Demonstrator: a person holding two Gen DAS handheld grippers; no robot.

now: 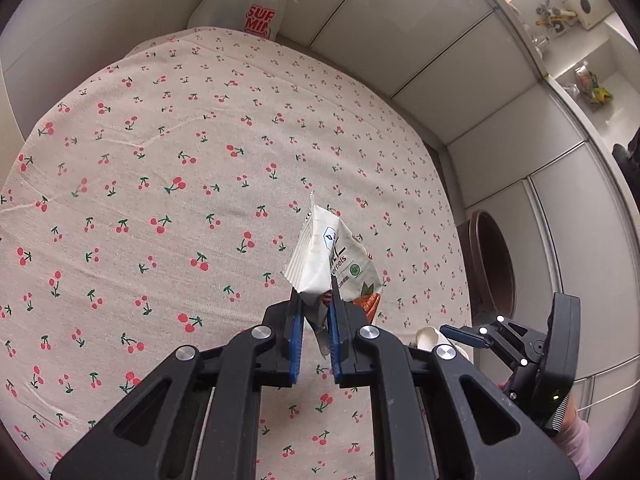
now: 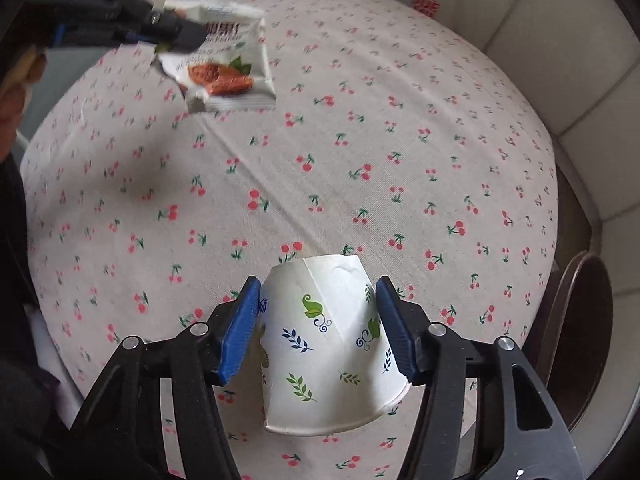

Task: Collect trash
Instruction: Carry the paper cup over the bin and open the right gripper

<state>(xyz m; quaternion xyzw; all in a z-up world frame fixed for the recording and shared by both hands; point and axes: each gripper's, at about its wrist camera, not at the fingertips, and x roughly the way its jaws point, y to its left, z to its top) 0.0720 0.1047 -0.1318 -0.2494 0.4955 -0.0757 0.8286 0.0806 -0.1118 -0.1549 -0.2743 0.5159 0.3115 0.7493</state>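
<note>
At the far rim of the cherry-print tablecloth (image 1: 160, 184) a white plastic shopping bag (image 1: 244, 4) leans against the wall panels, its red lettering cut off by the cloth's edge so that only part of it reads. The print on the snack wrapper (image 1: 336, 256) is also only partly legible, folded over on itself and hidden where it enters the grip. In the right wrist view that wrapper is motion-blurred, and the person on the left edge is reduced to a dark sleeve and an unclear patch. Beyond the table's right side a round brown object (image 2: 580, 336) stands on edge — what it is cannot be made out.

The left gripper (image 1: 314, 304) is clenched on the snack wrapper's lower end, holding it up clear of the cloth with the wrapper sticking up beyond the fingertips. The right gripper (image 2: 316, 292) straddles a paper cup (image 2: 328, 344) lying on its side on the cloth, base pointing away and mouth toward the camera; the left blue pad (image 2: 238, 330) touches the cup's wall, the right one sits at its edge, and whether the cup is truly squeezed cannot be told. From the left wrist view only the cup's pale rim peeks out behind the left gripper.

Counted: one wrapper, one cup, one bag, two grippers — four blue pads.
</note>
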